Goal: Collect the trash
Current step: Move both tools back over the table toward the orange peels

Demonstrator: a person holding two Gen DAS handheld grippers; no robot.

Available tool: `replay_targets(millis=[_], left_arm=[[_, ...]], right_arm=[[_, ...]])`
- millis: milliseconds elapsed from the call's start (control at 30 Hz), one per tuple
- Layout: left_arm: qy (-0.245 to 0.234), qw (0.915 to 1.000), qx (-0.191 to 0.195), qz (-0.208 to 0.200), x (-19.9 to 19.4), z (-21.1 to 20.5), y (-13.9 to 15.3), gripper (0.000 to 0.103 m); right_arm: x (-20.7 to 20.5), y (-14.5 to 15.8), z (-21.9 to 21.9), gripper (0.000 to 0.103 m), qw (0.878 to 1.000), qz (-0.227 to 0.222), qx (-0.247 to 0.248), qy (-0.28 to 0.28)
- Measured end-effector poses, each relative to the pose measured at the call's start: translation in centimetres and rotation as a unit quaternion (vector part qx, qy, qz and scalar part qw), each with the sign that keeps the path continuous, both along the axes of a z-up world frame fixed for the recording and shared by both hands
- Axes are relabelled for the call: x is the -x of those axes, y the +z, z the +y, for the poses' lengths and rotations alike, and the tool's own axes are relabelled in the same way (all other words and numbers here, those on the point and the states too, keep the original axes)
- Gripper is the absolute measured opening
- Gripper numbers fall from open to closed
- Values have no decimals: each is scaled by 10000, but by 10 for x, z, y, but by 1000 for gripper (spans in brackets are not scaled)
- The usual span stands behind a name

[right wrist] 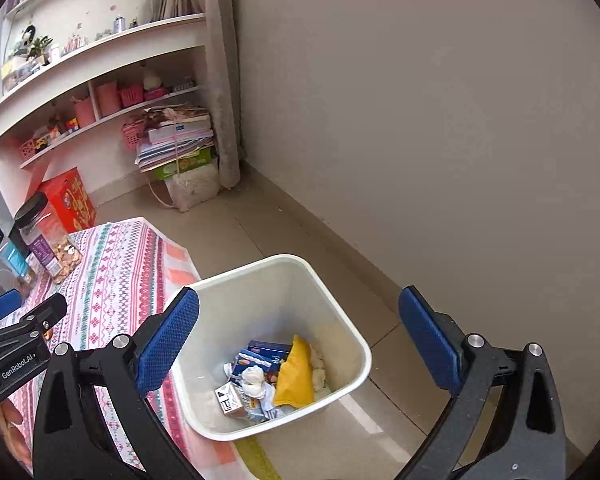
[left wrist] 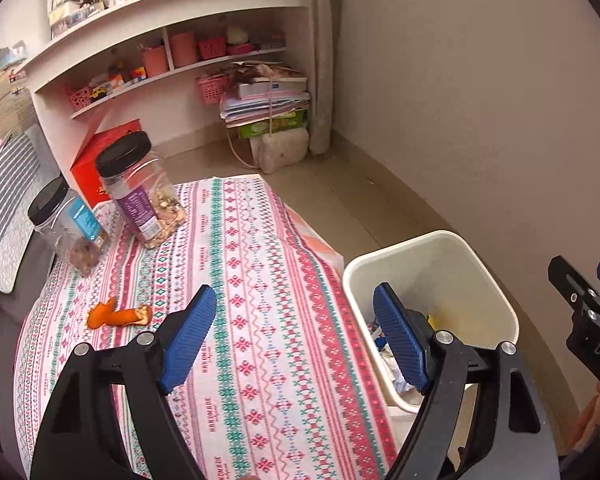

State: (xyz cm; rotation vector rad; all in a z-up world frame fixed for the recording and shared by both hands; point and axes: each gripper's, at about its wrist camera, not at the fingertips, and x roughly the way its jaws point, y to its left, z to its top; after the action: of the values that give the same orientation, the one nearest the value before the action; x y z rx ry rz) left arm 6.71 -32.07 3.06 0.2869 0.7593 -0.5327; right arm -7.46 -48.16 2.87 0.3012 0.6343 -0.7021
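White plastic bin point(right wrist: 352, 344) standing on the tiled floor point(right wrist: 300, 240), just beside the edge of a table covered by a patterned cloth point(left wrist: 252, 280). Inside the bin lie a yellow packet point(right wrist: 296, 372), a blue-and-white carton point(right wrist: 260, 356), a small grey carton point(right wrist: 230, 398) and crumpled white tissue point(right wrist: 254, 378).

Left gripper point(left wrist: 296, 336): blue-padded fingers spread wide apart, nothing between them; one pad lies over the cloth, the other over the bin's near rim. Right gripper point(right wrist: 300, 344): fingers likewise wide apart and empty, framing the bin from above; its tip also appears at the right edge of the left wrist view.

On the cloth, an orange peel point(left wrist: 118, 314) remains, near the left gripper's left finger. At the far end of the table stand two clear jars with black lids: a purple-labelled jar point(left wrist: 140, 196) holding nuts and a blue-labelled jar point(left wrist: 70, 228). Behind them, a red box point(left wrist: 96, 164) sits on the floor below white shelves point(left wrist: 172, 12).
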Motion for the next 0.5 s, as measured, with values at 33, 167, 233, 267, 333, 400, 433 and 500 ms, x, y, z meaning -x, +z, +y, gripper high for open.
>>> replay_targets(millis=[33, 167, 233, 267, 333, 400, 433, 500], left_arm=[[64, 10000, 6, -5, -3, 8, 0, 79], [306, 9995, 16, 22, -14, 39, -3, 80], [438, 9990, 14, 95, -22, 53, -7, 80], [510, 9986, 26, 132, -27, 59, -8, 80], [630, 9978, 36, 218, -34, 73, -12, 80], [750, 9969, 7, 259, -41, 85, -17, 80], [814, 9963, 1, 274, -44, 92, -18, 80], [922, 9952, 15, 319, -51, 104, -20, 80]], right_arm=[[-6, 0, 6, 96, 10000, 18, 17, 84], [-29, -2, 33, 96, 9990, 116, 135, 399], [-41, -4, 46, 96, 9982, 179, 193, 530], [-46, -5, 52, 96, 9979, 196, 187, 580], [-57, -7, 62, 96, 9974, 216, 145, 671], [-68, -9, 73, 96, 9966, 246, 140, 770], [-74, -10, 78, 96, 9961, 269, 147, 826], [-85, -14, 90, 96, 9949, 313, 148, 948]])
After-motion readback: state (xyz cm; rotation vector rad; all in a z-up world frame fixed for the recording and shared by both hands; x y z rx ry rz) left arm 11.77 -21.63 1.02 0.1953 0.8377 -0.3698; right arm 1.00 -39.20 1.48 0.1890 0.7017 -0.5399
